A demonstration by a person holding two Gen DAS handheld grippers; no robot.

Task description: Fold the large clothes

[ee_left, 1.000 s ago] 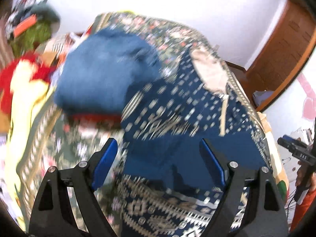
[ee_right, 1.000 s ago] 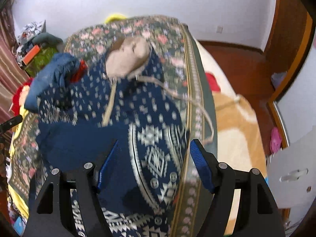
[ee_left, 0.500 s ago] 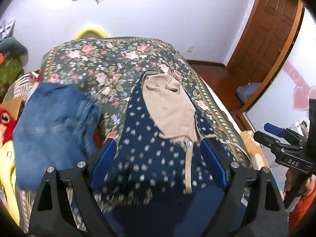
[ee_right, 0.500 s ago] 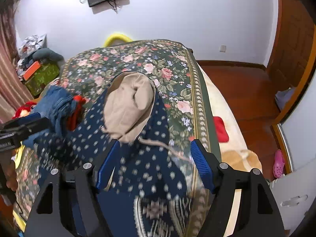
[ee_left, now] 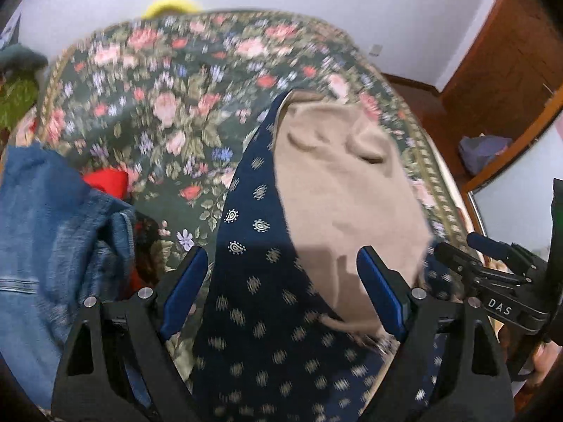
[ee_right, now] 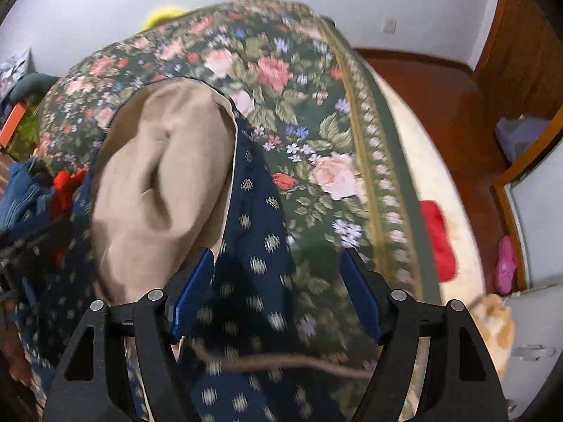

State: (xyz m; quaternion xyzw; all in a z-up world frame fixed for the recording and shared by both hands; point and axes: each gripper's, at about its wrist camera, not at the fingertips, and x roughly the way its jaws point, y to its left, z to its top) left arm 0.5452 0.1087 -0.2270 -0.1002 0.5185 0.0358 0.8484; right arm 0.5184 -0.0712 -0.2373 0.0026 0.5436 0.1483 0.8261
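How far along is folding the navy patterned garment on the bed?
Done: the navy garment lies spread on the floral bedspread, beige hood lining showing. In hand: nothing; left gripper and right gripper are open above it. Left: every fold.

Floral bedspread [ee_left: 197, 81], navy patterned garment [ee_left: 267, 309], denim jeans [ee_left: 45, 232] atop

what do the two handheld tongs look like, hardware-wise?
Both match: the left tongs and right tongs have matte black angular arms with triangular cut-outs, silver round pivot bolts and flat blue finger pads. Seen from the left wrist camera, the right unit carries white "DAS" lettering.
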